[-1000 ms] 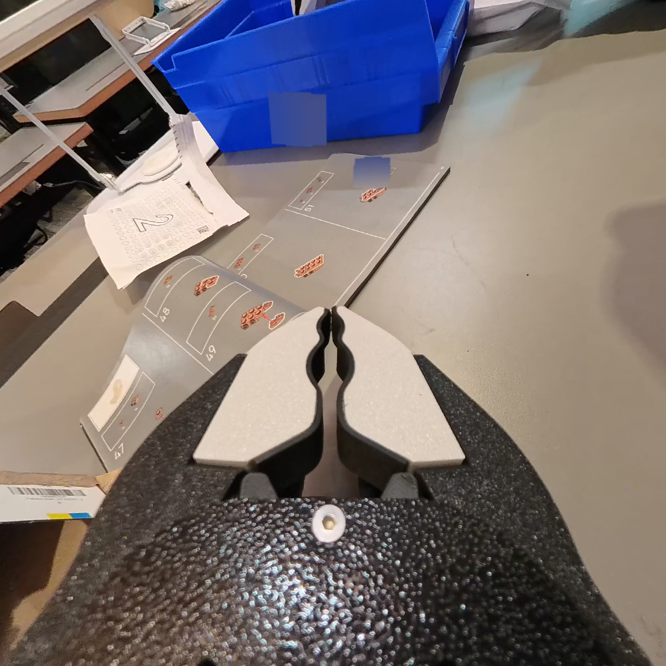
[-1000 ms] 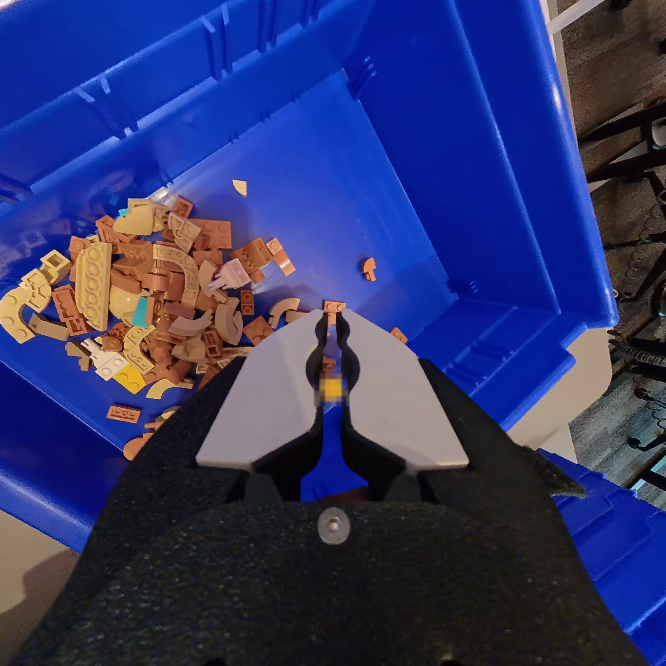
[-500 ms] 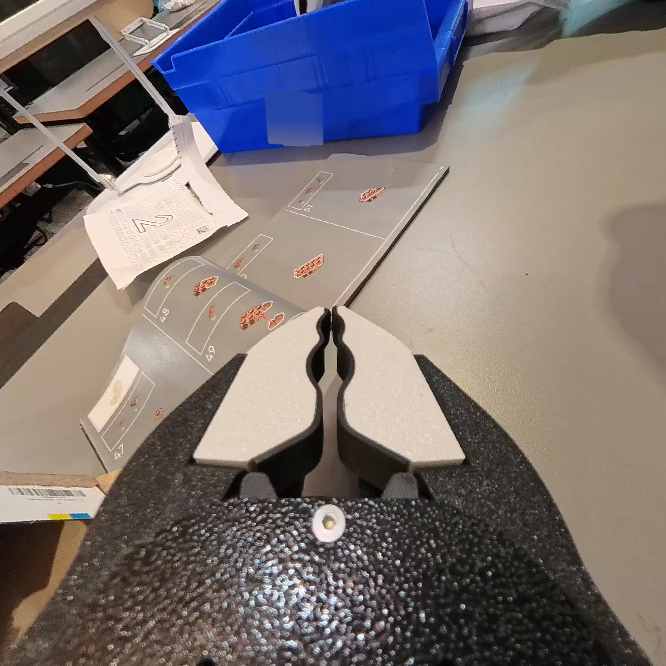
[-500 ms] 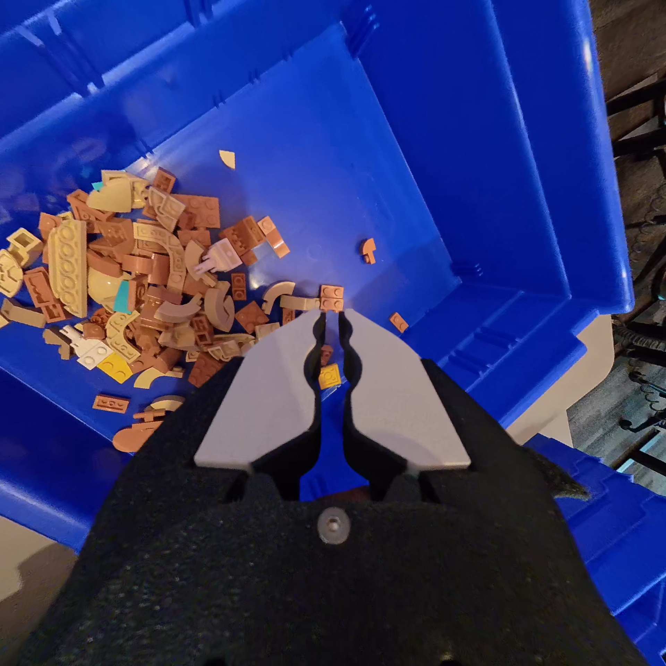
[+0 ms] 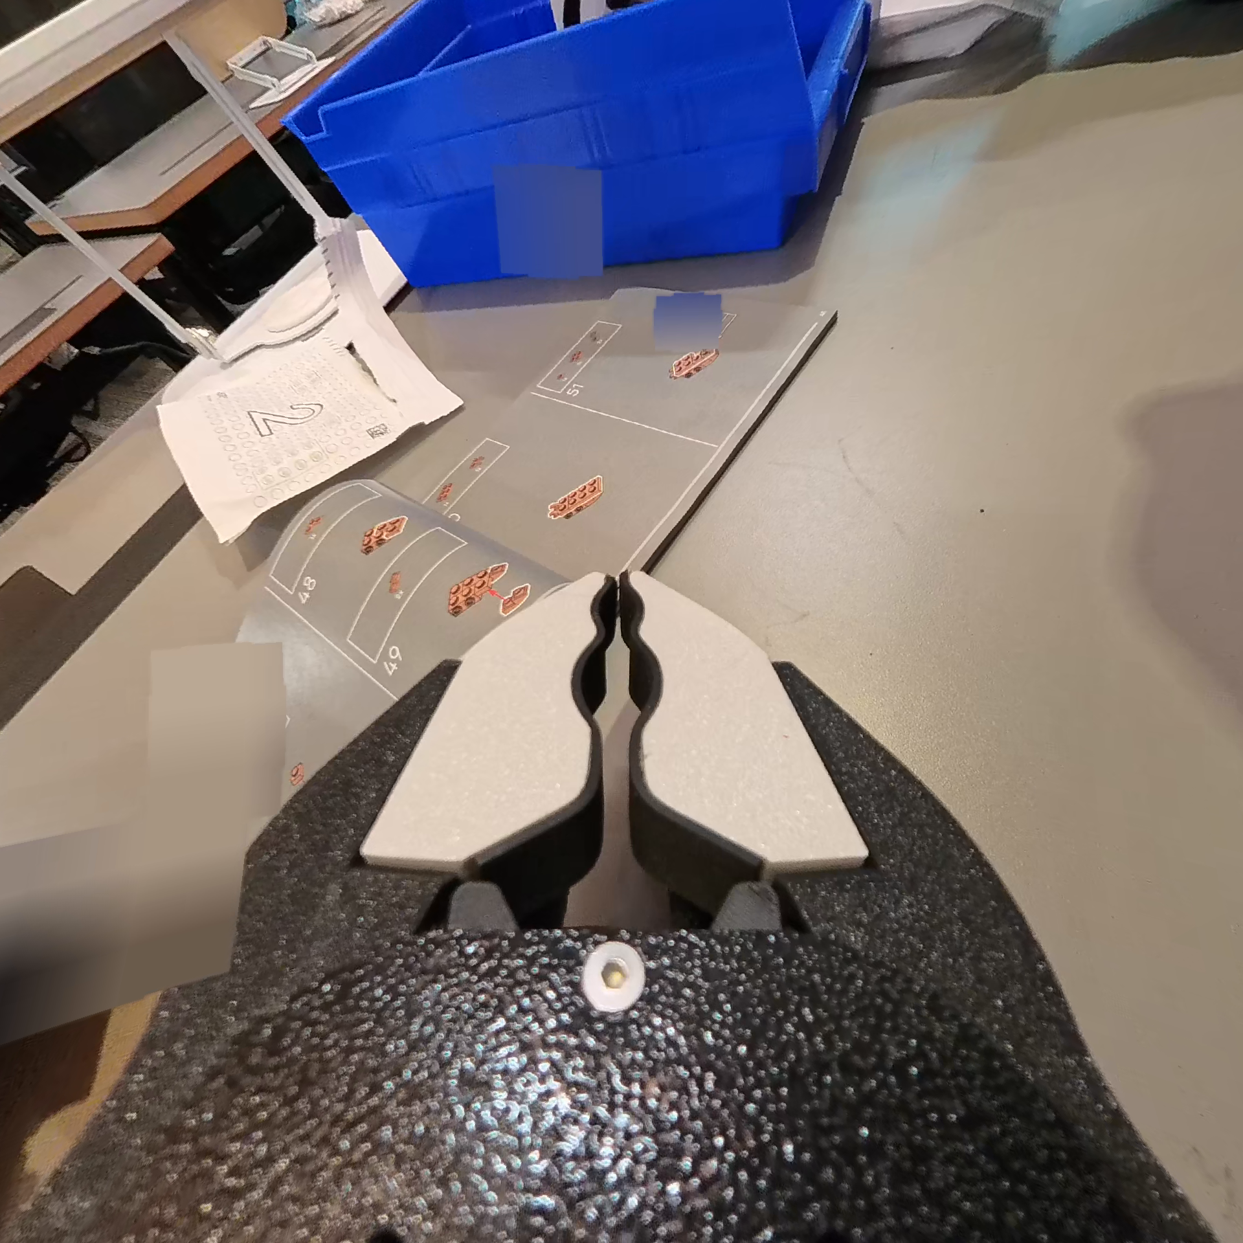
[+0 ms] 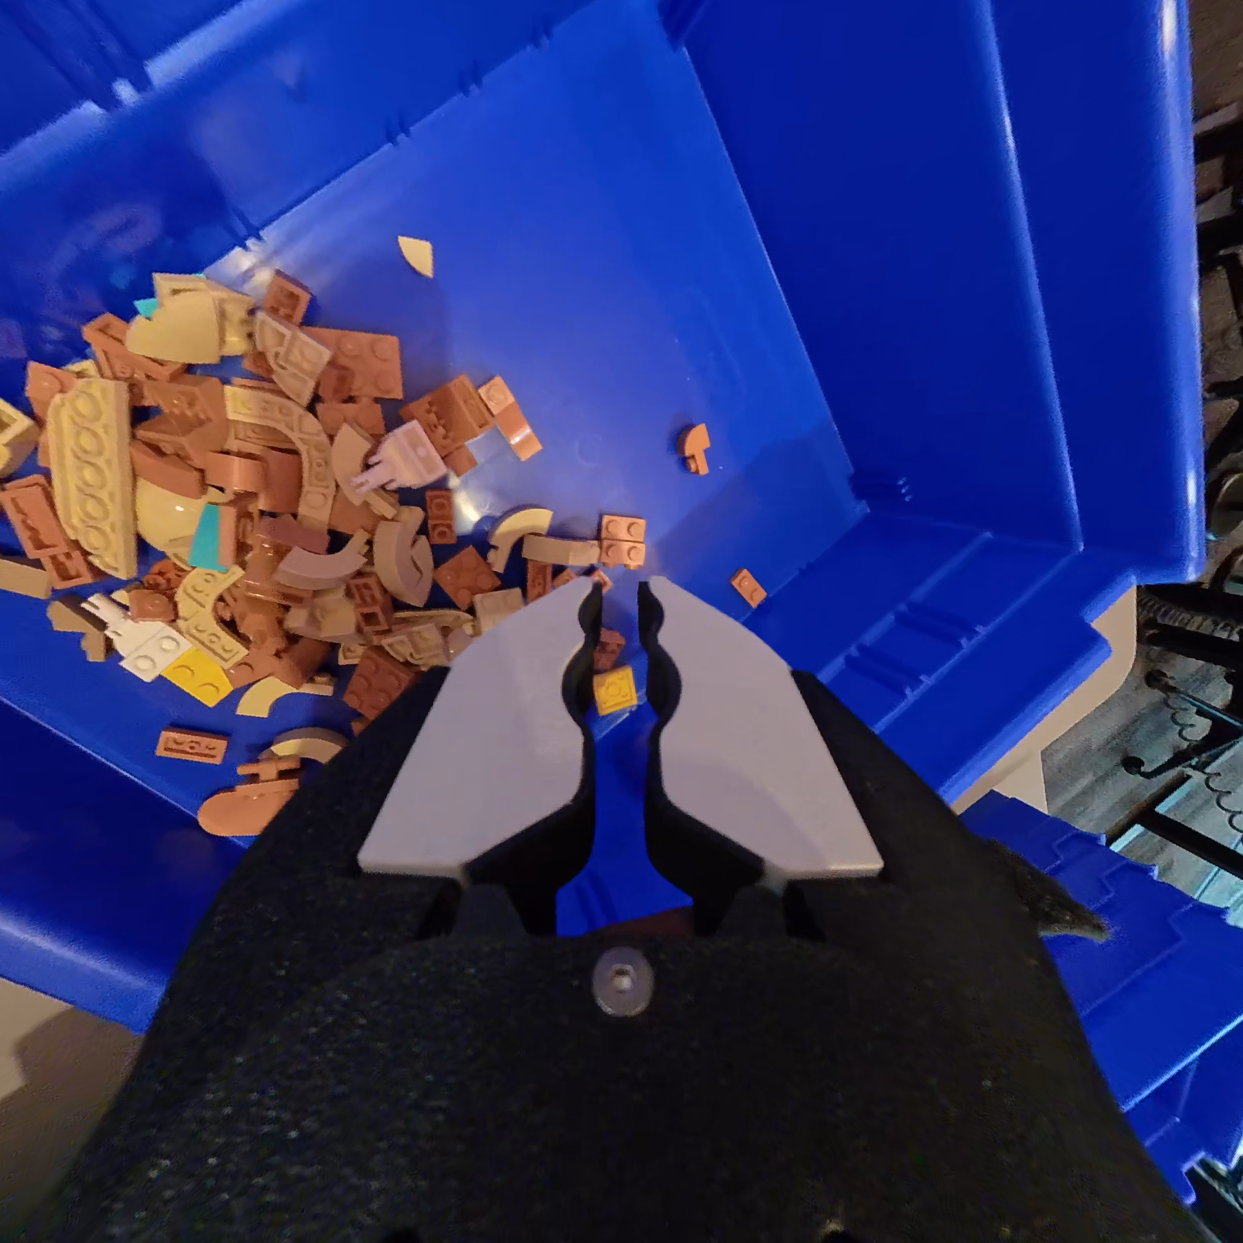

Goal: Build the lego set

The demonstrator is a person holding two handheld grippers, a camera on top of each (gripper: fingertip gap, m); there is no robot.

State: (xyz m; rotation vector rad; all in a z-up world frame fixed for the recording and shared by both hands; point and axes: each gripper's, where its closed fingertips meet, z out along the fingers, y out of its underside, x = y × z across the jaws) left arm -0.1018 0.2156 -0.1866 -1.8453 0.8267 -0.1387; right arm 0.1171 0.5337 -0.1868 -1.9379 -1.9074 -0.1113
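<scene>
The left gripper (image 5: 617,584) is over the grey bench (image 5: 942,538). Its two fingers are pressed together at the tips, and there is nothing between them. Just past the tips lies an open grey booklet (image 5: 605,430) with little pictures of brown bricks on its pages. The near page curls up beside the left finger (image 5: 511,713). The tips sit right over the booklet's right edge. A white paper bag (image 5: 289,437) with a torn top lies left of the booklet, near the left edge of the bench. Behind the booklet, toward the far edge of the bench, stands a blue bin (image 5: 605,134).

The right gripper (image 6: 619,592) is inside a blue bin (image 6: 874,269), low over the bin floor. Its fingers are a little apart and do not grip anything. A small yellow brick (image 6: 615,689) and a dark brown brick (image 6: 609,647) lie on the bin floor and show through the gap. Just past the tips lies a light brown brick with four bumps (image 6: 622,541). A tan curved piece (image 6: 558,550) touches its left side. A big pile of brown and tan bricks (image 6: 222,511) fills the left part of the bin floor. A tiny brown brick (image 6: 748,586) lies alone to the right of the tips, and one more small brown piece (image 6: 694,447) lies farther back.
</scene>
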